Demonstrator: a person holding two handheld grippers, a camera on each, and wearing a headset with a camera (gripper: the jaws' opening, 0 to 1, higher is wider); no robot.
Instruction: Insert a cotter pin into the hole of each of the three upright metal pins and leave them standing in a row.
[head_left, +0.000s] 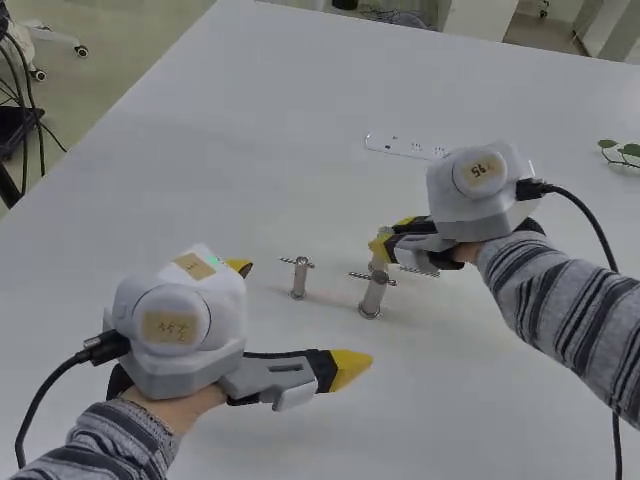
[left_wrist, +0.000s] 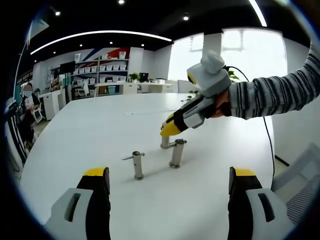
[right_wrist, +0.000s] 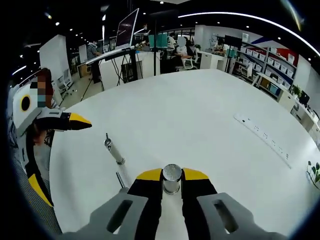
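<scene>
Right gripper (right_wrist: 172, 178) has its jaws clamped on 1 upright metal pin (right_wrist: 172, 172) on the white table (head_left: 250, 130). The middle pin (head_left: 372, 293) and end pin (head_left: 299, 278) stand beside it, each with a cotter pin (head_left: 297, 263) through it. Left gripper (head_left: 298, 314) jaws are wide apart.

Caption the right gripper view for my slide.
Right gripper: yellow-tipped fingers clamp an upright silver metal pin on the white table; a second pin stands nearby.
</scene>
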